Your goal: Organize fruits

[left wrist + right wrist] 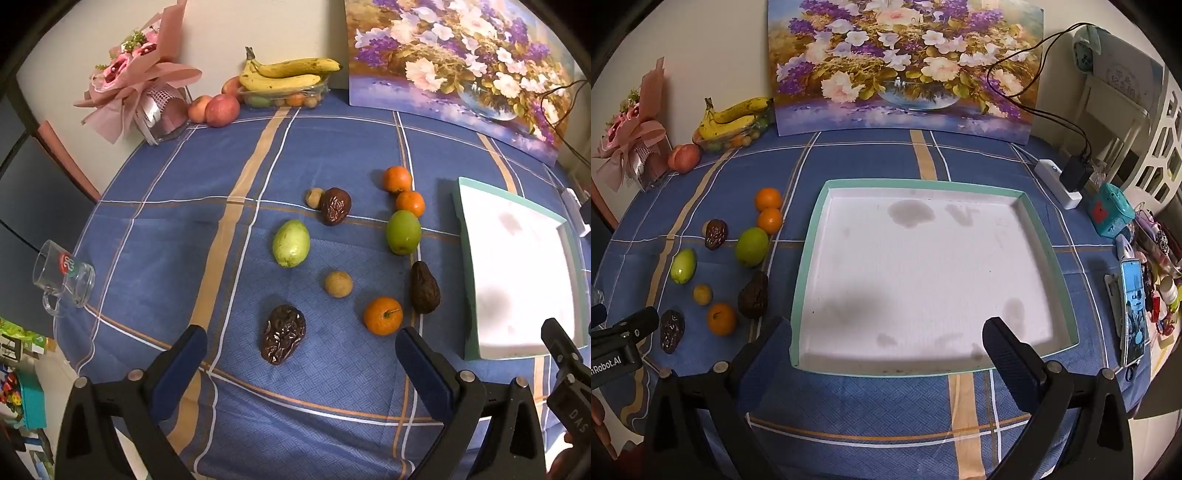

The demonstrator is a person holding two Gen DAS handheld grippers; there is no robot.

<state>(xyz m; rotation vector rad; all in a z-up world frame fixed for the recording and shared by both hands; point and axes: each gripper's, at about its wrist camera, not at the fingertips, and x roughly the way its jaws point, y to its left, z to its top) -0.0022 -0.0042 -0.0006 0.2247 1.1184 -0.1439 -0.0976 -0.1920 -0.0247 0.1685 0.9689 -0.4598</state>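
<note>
I have both tongs spread wide and empty: my left gripper (301,363) hangs over the loose fruits, the wrinkled date (283,339) just ahead between its fingers. My right gripper (886,345) waits above the tray (809,258), bare, presumably to receive them.

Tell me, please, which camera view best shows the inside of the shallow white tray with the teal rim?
The right wrist view: the shallow white tray with the teal rim fills the frame's middle, its whole stained floor visible and bare of fruit. The left wrist view catches it only at the right edge, foreshortened and partly cut off.
</note>
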